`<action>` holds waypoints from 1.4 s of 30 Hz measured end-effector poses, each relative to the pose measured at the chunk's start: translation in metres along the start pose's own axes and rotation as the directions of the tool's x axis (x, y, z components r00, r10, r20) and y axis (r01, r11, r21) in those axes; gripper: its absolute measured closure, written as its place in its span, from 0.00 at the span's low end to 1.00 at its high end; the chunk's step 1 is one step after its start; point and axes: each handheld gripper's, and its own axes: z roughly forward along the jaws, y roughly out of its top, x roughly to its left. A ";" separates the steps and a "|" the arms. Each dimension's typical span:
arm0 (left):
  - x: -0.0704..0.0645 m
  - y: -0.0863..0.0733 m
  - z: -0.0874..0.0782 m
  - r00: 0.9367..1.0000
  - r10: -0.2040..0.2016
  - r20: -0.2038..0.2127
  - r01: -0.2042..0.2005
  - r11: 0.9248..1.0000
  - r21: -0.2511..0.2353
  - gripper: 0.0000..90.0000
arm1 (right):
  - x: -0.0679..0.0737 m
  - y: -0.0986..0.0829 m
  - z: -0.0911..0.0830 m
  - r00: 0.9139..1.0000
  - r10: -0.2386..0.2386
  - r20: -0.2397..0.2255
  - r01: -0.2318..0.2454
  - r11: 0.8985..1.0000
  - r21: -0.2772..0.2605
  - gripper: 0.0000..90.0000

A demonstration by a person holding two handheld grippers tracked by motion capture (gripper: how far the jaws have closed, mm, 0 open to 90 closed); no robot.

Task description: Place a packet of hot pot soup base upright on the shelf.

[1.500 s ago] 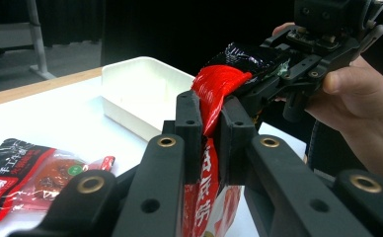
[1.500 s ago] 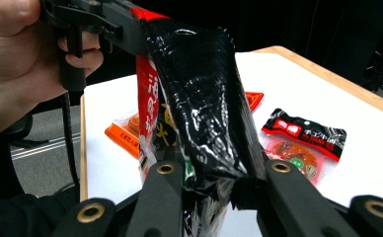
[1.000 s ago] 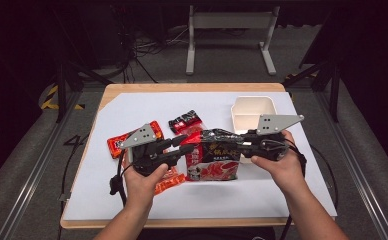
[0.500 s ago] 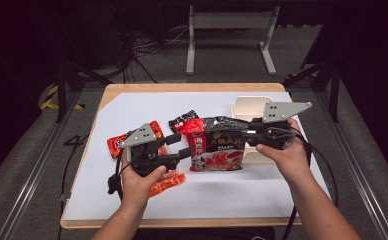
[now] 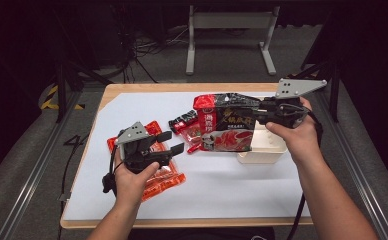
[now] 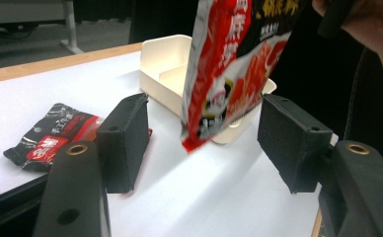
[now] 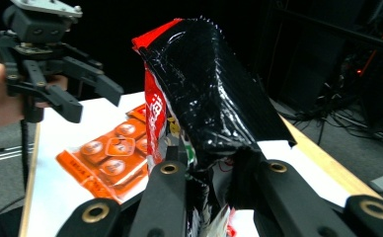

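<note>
right gripper [image 5: 260,111] clamps the upper edge of a big red and black snack bag [image 5: 228,129], jaws pinched onto the crinkled film, as the right gripper view shows close up [image 7: 207,163]. bag hangs upright in the air, lifted off the white sheet, its lower edge just in front of and partly over a shallow cream tray [image 5: 262,151] that sits near the right side of the table [image 5: 132,88]. in the left gripper view the bag [image 6: 229,74] dangles with its bottom corner just above the tray's near rim [image 6: 165,44].

left gripper [image 5: 169,142] hovers low over the left half of the sheet, jaws spread wide with nothing between them, well apart from the bag. under the left hand [image 5: 132,175] lies a flat orange packet [image 5: 164,180]. a small black and red packet [image 5: 183,120] lies between the two grippers on the sheet; the left gripper view shows it flat on the table [image 6: 46,138]
</note>
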 end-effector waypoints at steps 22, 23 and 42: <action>0.013 -0.002 -0.008 0.999 -0.029 -0.036 0.029 1.000 0.003 0.42 | -0.051 0.001 -0.006 0.991 -0.007 0.136 0.006 1.000 0.008 0.88; 0.014 -0.002 -0.009 0.999 -0.031 -0.042 0.031 1.000 0.000 0.42 | -0.055 0.000 -0.007 0.989 -0.004 0.149 0.002 1.000 0.009 0.88; 0.029 -0.005 -0.024 0.992 -0.071 -0.104 0.069 0.997 -0.018 0.42 | -0.094 -0.006 -0.011 0.978 -0.023 0.208 0.026 1.000 -0.014 0.88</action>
